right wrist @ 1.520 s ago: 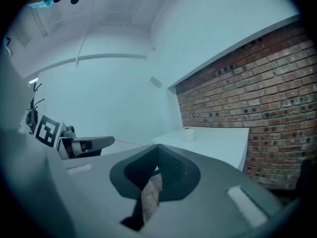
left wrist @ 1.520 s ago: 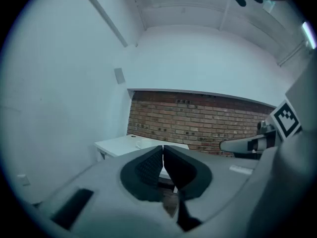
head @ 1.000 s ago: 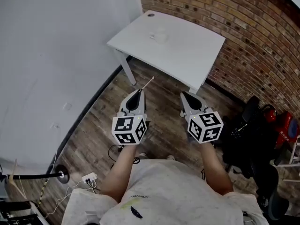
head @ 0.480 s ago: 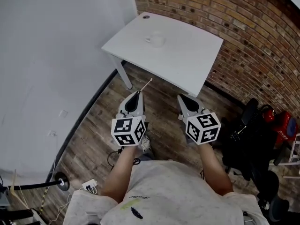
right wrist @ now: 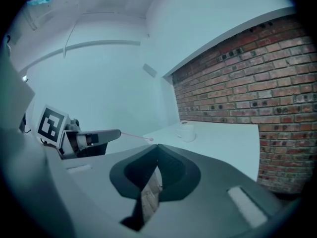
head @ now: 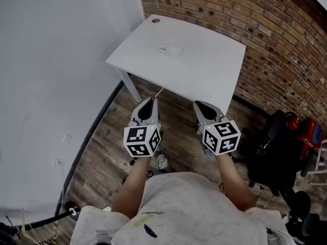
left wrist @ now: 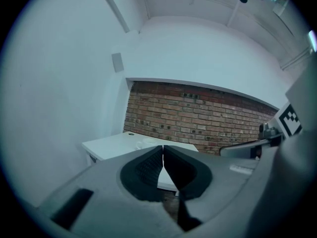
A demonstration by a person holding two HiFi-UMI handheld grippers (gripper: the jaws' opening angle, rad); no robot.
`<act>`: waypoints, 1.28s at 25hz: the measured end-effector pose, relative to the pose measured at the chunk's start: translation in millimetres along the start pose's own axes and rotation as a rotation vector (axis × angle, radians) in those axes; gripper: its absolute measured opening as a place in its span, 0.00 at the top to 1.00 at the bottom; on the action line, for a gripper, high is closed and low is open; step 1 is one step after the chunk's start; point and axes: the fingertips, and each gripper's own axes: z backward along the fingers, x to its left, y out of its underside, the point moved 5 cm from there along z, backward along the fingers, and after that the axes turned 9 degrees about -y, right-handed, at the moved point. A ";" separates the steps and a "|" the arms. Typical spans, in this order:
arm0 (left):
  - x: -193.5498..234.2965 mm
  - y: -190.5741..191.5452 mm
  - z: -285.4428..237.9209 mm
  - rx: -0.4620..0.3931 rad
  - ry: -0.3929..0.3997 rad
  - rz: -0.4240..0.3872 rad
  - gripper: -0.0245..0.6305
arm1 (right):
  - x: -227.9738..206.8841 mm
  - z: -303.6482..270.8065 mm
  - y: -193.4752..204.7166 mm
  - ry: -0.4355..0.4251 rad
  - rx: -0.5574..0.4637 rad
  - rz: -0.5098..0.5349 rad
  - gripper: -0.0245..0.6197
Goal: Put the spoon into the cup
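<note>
A white cup (head: 174, 49) stands on the white table (head: 209, 73) ahead; the right gripper view shows the cup (right wrist: 186, 131) too. My left gripper (head: 152, 99) is shut on a thin, pale spoon (head: 160, 91). The spoon pokes forward out of the jaws, and its tip reaches the table's near edge in the head view. From the right gripper view, the left gripper (right wrist: 117, 133) and the spoon (right wrist: 134, 135) show at the left. My right gripper (head: 196, 105) hangs beside it over the floor with its jaws together and nothing in them. Both grippers are short of the cup.
A red brick wall (head: 276, 40) runs behind the table and a white wall (head: 56, 60) stands at the left. Black equipment (head: 273, 157) and a red item (head: 309, 131) sit on the wooden floor (head: 104, 152) at the right. A cable (head: 51, 219) lies at the lower left.
Both grippers and the person have come closer to the table, which now sits nearer in the head view. The spoon stays in the left jaws.
</note>
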 end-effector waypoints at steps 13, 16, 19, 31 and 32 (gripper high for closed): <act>81.3 -17.8 -70.2 0.036 0.116 0.000 0.96 | 5.0 -102.3 -21.0 0.096 0.009 -0.028 0.95; 94.4 -19.4 -78.5 0.039 0.131 0.002 0.96 | 5.4 -114.9 -24.1 0.114 0.006 -0.029 0.95; 104.4 -20.1 -84.2 0.044 0.143 0.000 0.96 | 5.5 -122.1 -26.1 0.131 -0.003 -0.035 0.95; 124.2 -28.7 -119.8 0.055 0.183 -0.051 0.96 | -11.7 -154.9 -34.7 0.150 -0.030 -0.042 0.95; 125.4 -29.1 -124.4 0.056 0.184 -0.055 0.96 | -14.8 -158.3 -35.2 0.150 -0.032 -0.043 0.95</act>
